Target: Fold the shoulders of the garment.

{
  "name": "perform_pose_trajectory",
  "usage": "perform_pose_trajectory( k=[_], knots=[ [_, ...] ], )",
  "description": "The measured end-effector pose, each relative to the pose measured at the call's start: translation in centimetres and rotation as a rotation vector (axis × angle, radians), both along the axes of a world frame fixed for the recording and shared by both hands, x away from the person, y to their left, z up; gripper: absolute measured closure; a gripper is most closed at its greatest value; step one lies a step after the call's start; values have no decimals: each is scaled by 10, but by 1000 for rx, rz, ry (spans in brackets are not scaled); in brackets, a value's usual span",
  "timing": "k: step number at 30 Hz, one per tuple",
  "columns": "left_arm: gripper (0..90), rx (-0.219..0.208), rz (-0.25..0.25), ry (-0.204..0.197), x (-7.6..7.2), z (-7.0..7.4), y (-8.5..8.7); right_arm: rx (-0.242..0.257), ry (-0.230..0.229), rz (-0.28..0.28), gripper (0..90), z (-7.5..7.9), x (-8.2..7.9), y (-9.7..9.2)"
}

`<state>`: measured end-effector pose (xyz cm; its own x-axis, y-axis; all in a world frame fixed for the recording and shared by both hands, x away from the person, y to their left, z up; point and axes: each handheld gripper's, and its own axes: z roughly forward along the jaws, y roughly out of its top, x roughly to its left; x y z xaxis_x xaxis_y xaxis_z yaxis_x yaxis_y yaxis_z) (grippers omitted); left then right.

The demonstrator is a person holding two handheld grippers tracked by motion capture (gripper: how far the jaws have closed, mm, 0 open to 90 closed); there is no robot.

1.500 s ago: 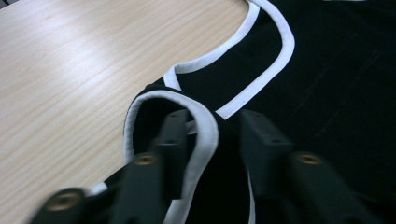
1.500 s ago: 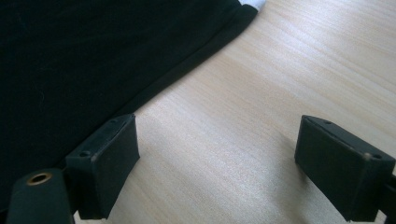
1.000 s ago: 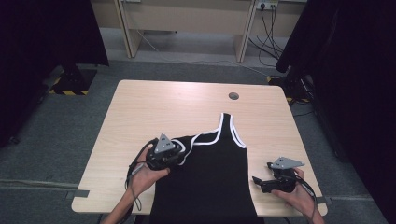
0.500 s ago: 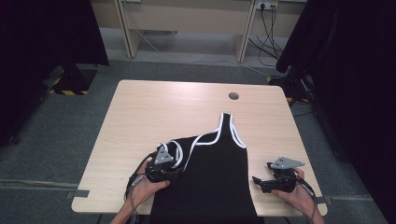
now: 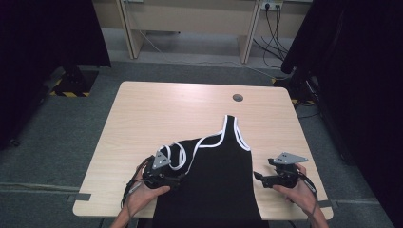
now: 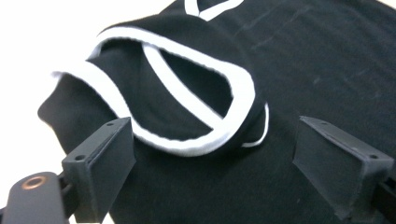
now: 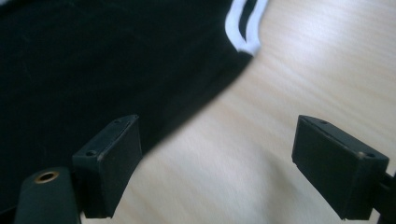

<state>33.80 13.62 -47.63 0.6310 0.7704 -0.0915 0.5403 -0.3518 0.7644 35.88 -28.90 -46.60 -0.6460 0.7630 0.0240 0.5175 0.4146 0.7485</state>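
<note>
A black tank top [image 5: 214, 175] with white trim lies flat on the wooden table [image 5: 180, 109], its hem hanging over the near edge. Its left shoulder strap [image 5: 173, 154] is folded back in a loop on the fabric. My left gripper [image 5: 179, 181] rests low at the garment's left side. Its jaws have just been opening and now stand wide apart, with the looped strap [image 6: 187, 102] lying loose just ahead of them, untouched. My right gripper [image 5: 259, 176] is open at the garment's right edge, above bare table [image 7: 289, 84] and black cloth [image 7: 93, 56], with nothing between its pads.
A round cable hole [image 5: 237, 98] sits near the table's far edge. Dark curtains hang on both sides, and a yellow-and-black striped base [image 5: 71, 90] stands on the floor at the left. Bare wood lies to the left of and beyond the garment.
My left gripper moved toward the near edge and sank, dragging the left strap with it, then opened and let the strap drop into a loop. The right gripper stayed put.
</note>
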Motion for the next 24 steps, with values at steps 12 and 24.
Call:
perform_pose_trajectory(
  k=[12, 24],
  knots=[
    [52, 87, 0, -7, 1, -8, -5, -86, 27, 2, 184, -9, 28, 36],
    [51, 87, -7, -9, 1, -8, -17, -91, 31, -19, 190, -8, 30, 19]
  ],
)
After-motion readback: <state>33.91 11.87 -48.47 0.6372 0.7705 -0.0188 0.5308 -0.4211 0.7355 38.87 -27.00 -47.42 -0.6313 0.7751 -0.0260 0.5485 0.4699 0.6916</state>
